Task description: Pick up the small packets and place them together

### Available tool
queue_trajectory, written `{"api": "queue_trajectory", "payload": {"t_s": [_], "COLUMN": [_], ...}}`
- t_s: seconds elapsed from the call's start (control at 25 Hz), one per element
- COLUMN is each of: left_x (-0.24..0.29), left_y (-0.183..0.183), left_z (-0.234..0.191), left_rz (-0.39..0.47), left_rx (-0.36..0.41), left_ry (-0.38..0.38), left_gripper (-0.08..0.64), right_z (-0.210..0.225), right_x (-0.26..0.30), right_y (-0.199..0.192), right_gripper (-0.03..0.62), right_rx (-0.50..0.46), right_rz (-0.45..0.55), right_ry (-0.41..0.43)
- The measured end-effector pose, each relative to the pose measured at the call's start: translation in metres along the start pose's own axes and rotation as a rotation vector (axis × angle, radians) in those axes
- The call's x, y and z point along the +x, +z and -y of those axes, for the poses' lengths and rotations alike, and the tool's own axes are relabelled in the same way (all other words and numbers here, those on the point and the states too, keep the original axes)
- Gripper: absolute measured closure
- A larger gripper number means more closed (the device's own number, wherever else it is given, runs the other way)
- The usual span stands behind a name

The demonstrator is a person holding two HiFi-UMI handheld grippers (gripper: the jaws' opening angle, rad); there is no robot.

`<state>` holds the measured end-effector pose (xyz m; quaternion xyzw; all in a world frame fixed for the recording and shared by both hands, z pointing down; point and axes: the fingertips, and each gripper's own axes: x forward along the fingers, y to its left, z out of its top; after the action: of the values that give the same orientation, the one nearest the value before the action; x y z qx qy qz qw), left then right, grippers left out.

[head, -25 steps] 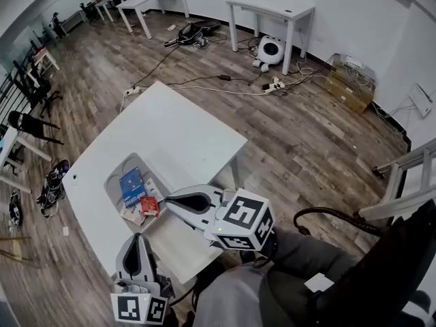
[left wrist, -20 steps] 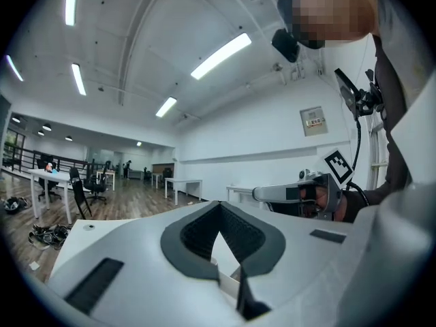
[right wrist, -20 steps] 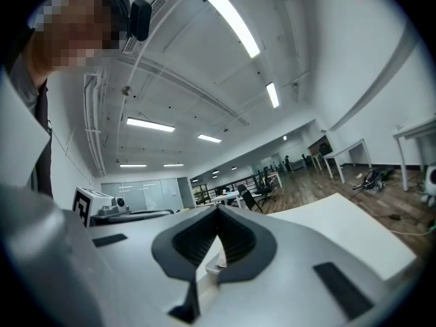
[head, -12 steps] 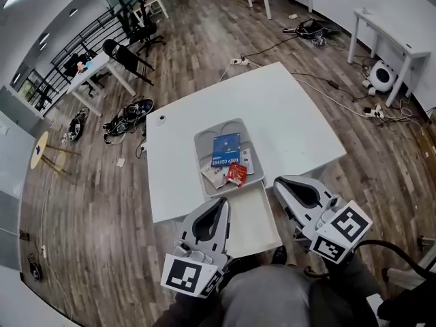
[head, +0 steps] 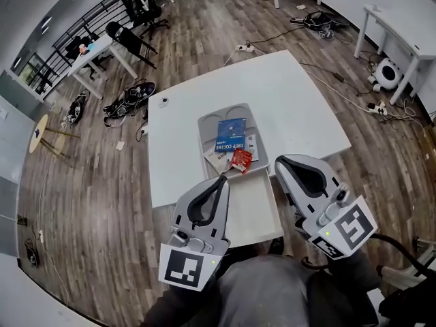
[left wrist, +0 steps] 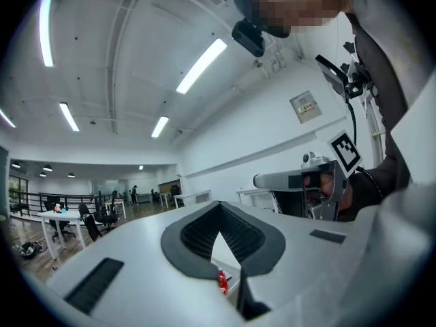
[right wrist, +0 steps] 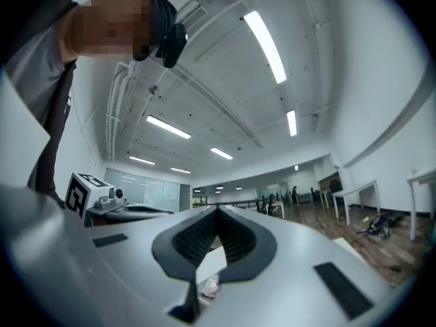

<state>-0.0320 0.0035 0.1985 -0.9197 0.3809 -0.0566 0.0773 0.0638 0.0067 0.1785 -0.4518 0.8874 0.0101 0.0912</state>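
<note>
A grey tray [head: 208, 125] lies on the white table [head: 293, 101]. In it are a blue drip-coffee packet [head: 230, 135], a small red packet [head: 240, 159] and white packets [head: 216, 157] beside them. My left gripper [head: 221, 180] hangs shut and empty just short of the tray's near edge. My right gripper [head: 279, 162] is shut and empty to the tray's right. In the left gripper view the shut jaws [left wrist: 219, 204] frame the red packet [left wrist: 222, 282] below. In the right gripper view the shut jaws [right wrist: 218, 210] show a white packet [right wrist: 210, 286] through their gap.
A white panel [head: 252, 206] juts from the table's near edge between the grippers. A small dark object [head: 163, 101] sits at the table's far left. On the wooden floor are cables [head: 354, 97], black chairs [head: 133, 43] and other desks [head: 402, 33].
The head view has swung round to face the table squarely. Both grippers have risen a little and rolled slightly, staying shut with nothing in them. The packets have not moved.
</note>
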Motion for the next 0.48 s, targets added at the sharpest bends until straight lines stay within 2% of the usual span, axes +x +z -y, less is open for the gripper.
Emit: {"api": "queue_trajectory", "payload": {"t_s": [0.12, 0.48], "left_x": [0.0, -0.005], "left_y": [0.008, 0.011], "left_z": [-0.007, -0.013], "left_rz": [0.019, 0.033], "left_rx": [0.011, 0.014], "left_ry": [0.012, 0.022], "left_gripper": [0.571, 0.571], "right_z": [-0.004, -0.017], "right_x": [0.002, 0.008], "right_y": [0.012, 0.006], "right_gripper": [0.588, 0.588], "right_rx": [-0.055, -0.049], "right_rz": [0.041, 0.026], "right_ry": [0.004, 0.039]}}
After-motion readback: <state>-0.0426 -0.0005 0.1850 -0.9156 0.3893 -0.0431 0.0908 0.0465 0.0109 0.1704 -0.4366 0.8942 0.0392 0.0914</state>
